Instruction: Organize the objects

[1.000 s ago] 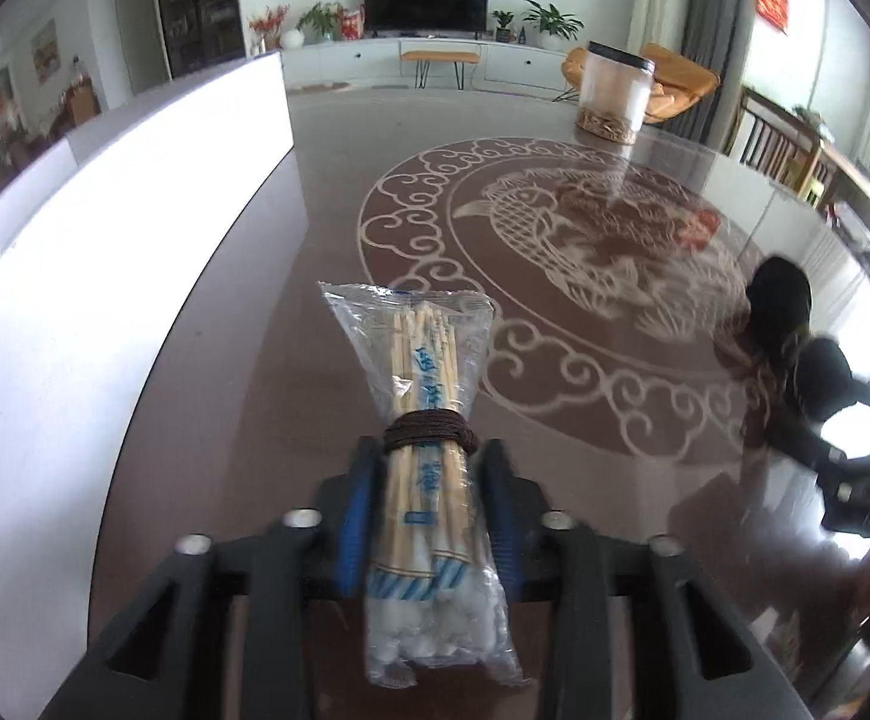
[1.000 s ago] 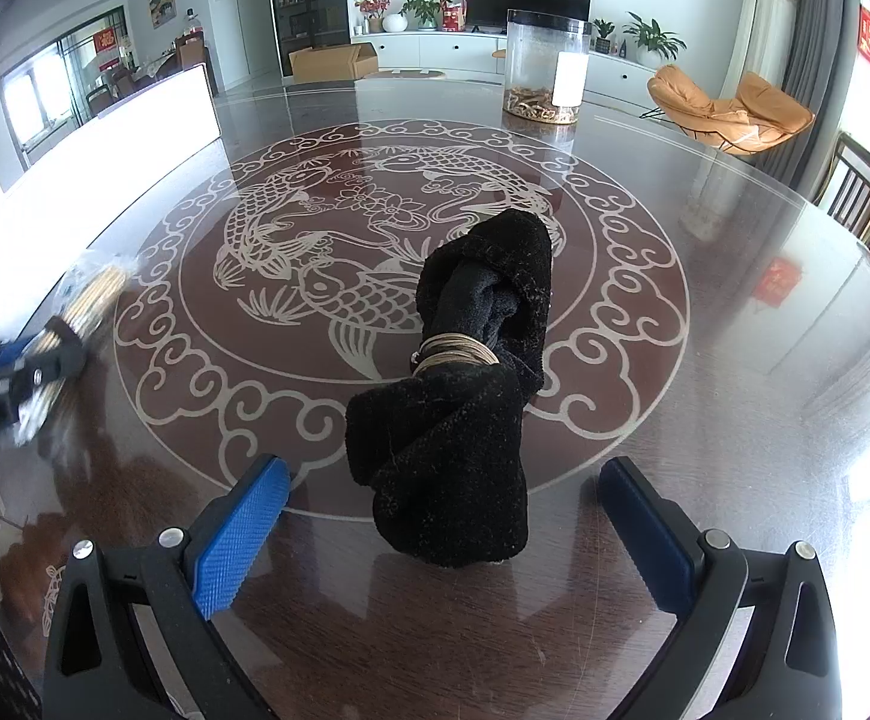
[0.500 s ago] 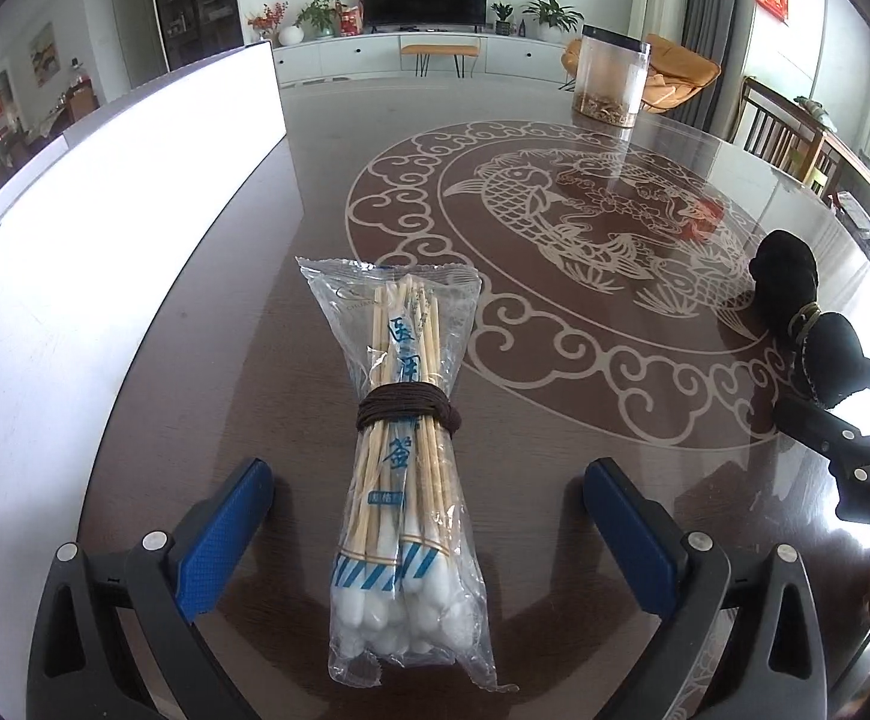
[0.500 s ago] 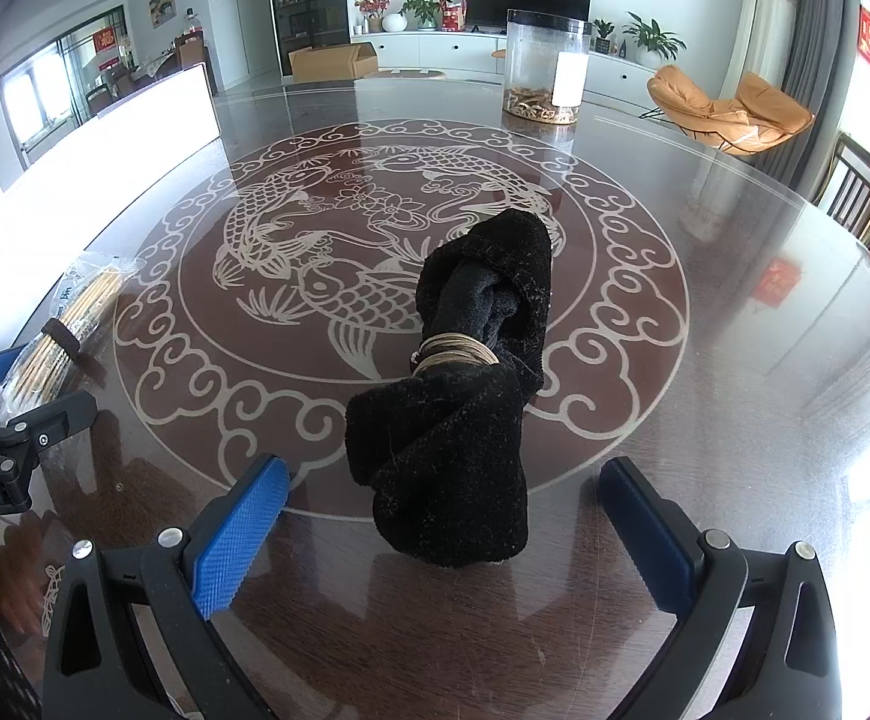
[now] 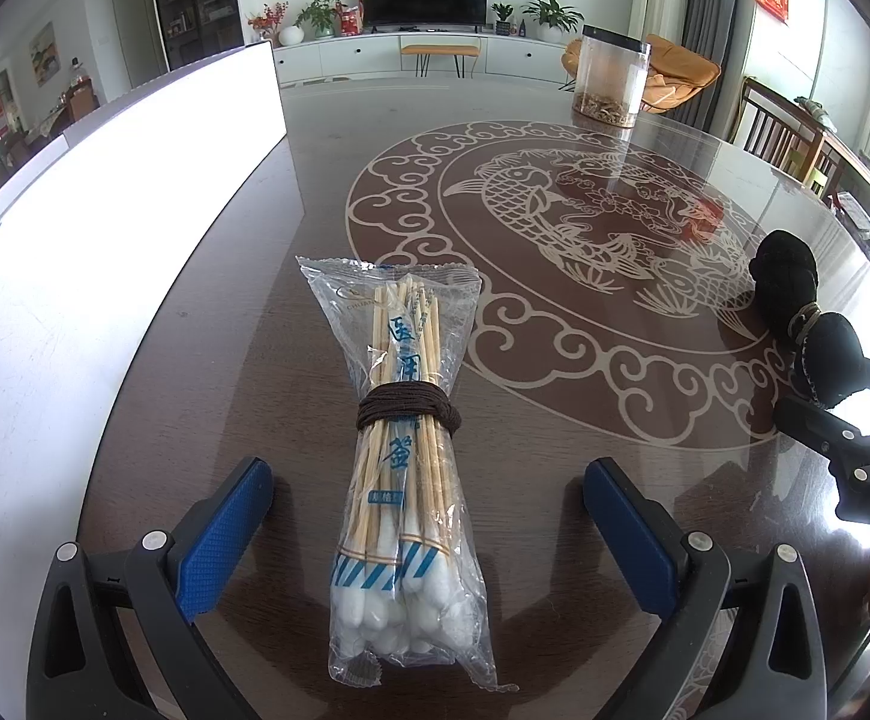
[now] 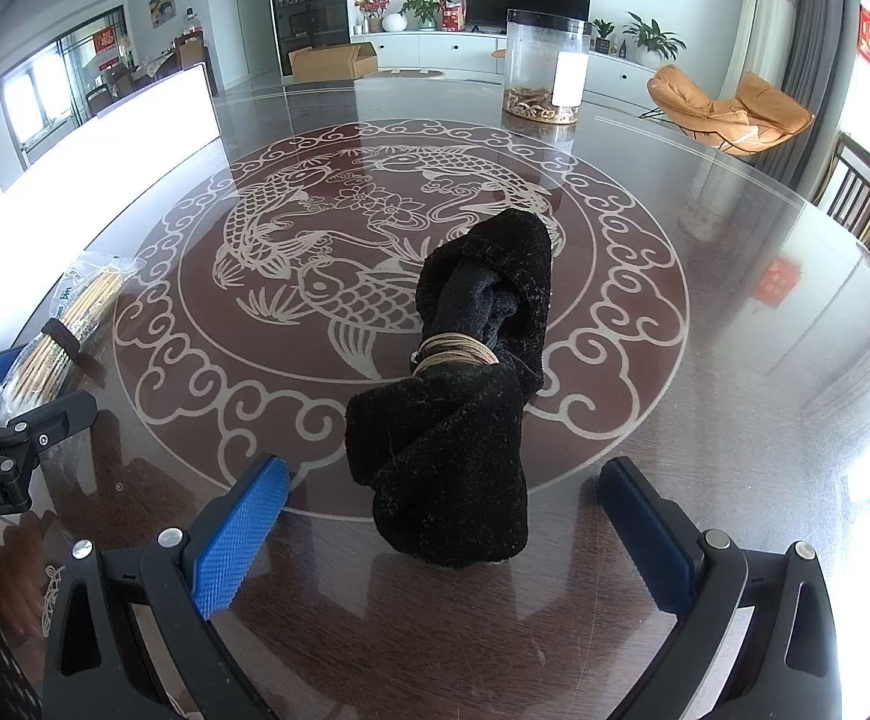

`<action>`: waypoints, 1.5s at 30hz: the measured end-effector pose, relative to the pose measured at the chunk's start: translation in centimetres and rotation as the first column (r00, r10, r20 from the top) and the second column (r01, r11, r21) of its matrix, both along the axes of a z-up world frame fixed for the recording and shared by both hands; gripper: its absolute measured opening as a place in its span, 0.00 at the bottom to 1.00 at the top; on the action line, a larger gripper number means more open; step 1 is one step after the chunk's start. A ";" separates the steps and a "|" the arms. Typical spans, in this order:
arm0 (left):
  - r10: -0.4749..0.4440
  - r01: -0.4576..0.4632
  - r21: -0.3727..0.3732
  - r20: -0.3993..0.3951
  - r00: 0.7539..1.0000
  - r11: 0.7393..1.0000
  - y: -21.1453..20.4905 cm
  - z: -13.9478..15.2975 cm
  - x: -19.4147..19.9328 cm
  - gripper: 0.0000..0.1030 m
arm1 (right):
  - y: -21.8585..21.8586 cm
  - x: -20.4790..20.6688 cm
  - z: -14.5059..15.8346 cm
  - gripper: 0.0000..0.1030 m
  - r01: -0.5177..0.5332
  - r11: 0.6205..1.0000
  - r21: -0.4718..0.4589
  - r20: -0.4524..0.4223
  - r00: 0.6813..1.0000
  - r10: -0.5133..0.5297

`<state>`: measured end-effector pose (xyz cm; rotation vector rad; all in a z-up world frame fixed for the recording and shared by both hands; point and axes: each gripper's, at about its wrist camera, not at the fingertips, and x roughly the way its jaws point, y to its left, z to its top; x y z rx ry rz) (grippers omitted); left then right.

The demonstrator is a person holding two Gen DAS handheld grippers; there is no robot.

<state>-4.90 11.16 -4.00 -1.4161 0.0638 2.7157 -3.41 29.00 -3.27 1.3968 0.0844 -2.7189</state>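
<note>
Swab pack (image 5: 405,450) just let go by left gripper (image 5: 429,516), jaws now wide apart; right gripper (image 6: 444,516) also spread round black cloth (image 6: 459,408), ungrasped, prob next

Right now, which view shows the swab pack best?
Left wrist: the swab pack lies whole and centred between the open left gripper. Right wrist catches only part of it, small at the left edge.

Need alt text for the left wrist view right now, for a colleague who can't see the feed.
The left hand-held gripper is open, its blue-padded fingers either side of a clear plastic bag of wooden cotton swabs bound with brown cord, lying on the dark glossy table with a fish pattern. At right lies a black cloth roll; a clear cylindrical jar stands far back.
</note>
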 end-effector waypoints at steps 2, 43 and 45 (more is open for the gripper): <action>0.000 0.000 0.000 0.000 1.000 1.000 0.0 0.0 0.0 1.00 | 0.0 0.0 0.0 1.00 0.000 1.000 0.000 0.000 1.000 0.000; -0.019 0.019 0.000 0.012 1.000 1.000 -0.1 0.0 0.3 1.00 | 0.1 0.0 0.0 1.00 -0.003 1.000 -0.003 0.000 1.000 0.003; -0.062 0.062 -0.006 0.034 0.998 0.998 -0.2 0.1 0.1 1.00 | 0.0 -0.4 0.1 1.00 -0.020 1.000 0.000 0.043 0.999 0.020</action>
